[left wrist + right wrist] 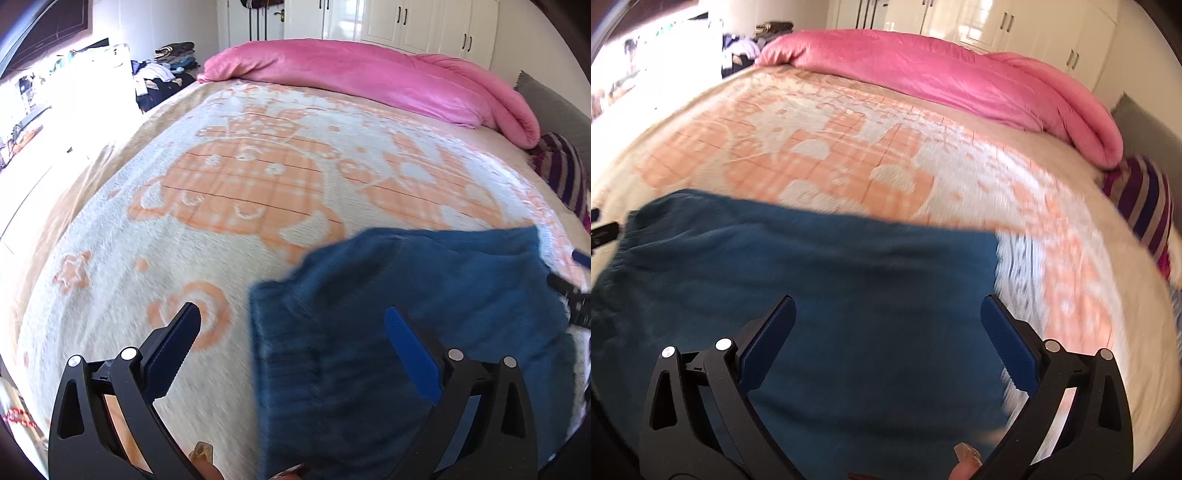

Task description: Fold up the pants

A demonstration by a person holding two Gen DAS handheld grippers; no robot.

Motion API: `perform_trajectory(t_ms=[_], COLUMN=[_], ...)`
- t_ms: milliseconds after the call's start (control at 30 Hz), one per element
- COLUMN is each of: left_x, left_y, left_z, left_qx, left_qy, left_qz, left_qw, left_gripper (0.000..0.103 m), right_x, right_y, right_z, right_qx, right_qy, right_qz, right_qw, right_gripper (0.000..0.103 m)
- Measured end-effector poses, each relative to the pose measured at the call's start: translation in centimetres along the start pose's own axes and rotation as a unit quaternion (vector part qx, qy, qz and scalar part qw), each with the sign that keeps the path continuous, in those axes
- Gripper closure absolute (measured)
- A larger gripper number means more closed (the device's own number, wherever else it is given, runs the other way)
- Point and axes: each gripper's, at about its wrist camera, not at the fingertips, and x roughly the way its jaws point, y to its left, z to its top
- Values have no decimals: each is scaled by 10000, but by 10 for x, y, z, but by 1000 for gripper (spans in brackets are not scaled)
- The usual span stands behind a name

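Note:
Folded dark blue pants [424, 314] lie flat on the bed near its front edge; in the right wrist view the pants [812, 295] fill the lower middle. My left gripper [291, 325] is open, straddling the left edge of the pants, its right finger over the cloth and its left finger over the blanket. My right gripper [888, 314] is open above the right part of the pants, its right finger near their right edge. Nothing is held between either pair of fingers. Part of the right gripper [570, 299] shows at the left view's right edge. Both views are blurred.
A white blanket [221, 206] with an orange pattern covers the bed. A rolled pink duvet [369, 74] lies along the far side. A striped purple cushion [565, 173] sits at the right. Piled clothes [162, 70] and white wardrobes [417, 22] stand beyond.

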Motion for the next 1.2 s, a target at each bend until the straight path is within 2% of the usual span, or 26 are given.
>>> perform_trajectory(t_ms=[100,233,367,400,433,567,600,667,700,733,767,867,900,967,1033,1067,1100,1133,1167,1200], left_x=[13,24,32,33,33,34,34,35,37,39,42,48,51,55,58,59,61,62,63,62], left_y=[12,19,16,14,13,9,7,3,0,-1,-1,2,4,10,14,15,15,16,16,15], left_z=[2,4,2,1,1,2,3,4,5,6,7,10,11,11,11,11,11,12,12,13], left_qx=[-85,-43,72,141,188,326,366,482,541,587,606,566,536,448,375,350,335,323,318,319], left_qy=[-17,-55,19,28,19,-14,-29,-61,-56,-48,-34,4,31,92,148,179,216,235,232,205], left_qz=[-15,-107,-362,-379,-400,-378,-373,-336,-300,-278,-242,-188,-172,-275,-406,-461,-516,-560,-602,-703], left_qw=[10000,9999,9993,9992,9990,9988,9986,9983,9981,9979,9979,9982,9984,9986,9984,9982,9979,9976,9974,9968], left_gripper=[4,4,4,4,4,4,4,4,4,4,4,4,4,5,5,5,5,6,10,17], right_x=[19,31,48,52,56,68,71,70,67,65,64,69,75,80,75,71,65,59,53,48], right_y=[7,32,60,69,77,103,109,115,119,122,123,106,98,94,96,94,89,86,82,82], right_z=[18,41,59,62,63,56,51,47,47,46,47,63,68,68,64,64,67,69,70,72], right_qx=[-359,-789,-1348,-1548,-1778,-2733,-2956,-3040,-3047,-3087,-3104,-2402,-2061,-1845,-1894,-1839,-1740,-1700,-1694,-1752], right_qy=[150,4,37,86,139,473,540,625,641,587,523,426,501,537,426,367,270,165,42,-16], right_qz=[-110,587,755,804,880,880,855,1089,1237,1110,958,907,1054,1262,1259,1342,1623,1774,1806,1832], right_qw=[9992,9952,9880,9846,9800,9567,9499,9444,9422,9428,9443,9655,9715,9732,9729,9730,9709,9692,9688,9673], right_gripper=[8,8,9,14,25,32,38,66,92,102,102,103,103,103,102,97,81,60,54,53])
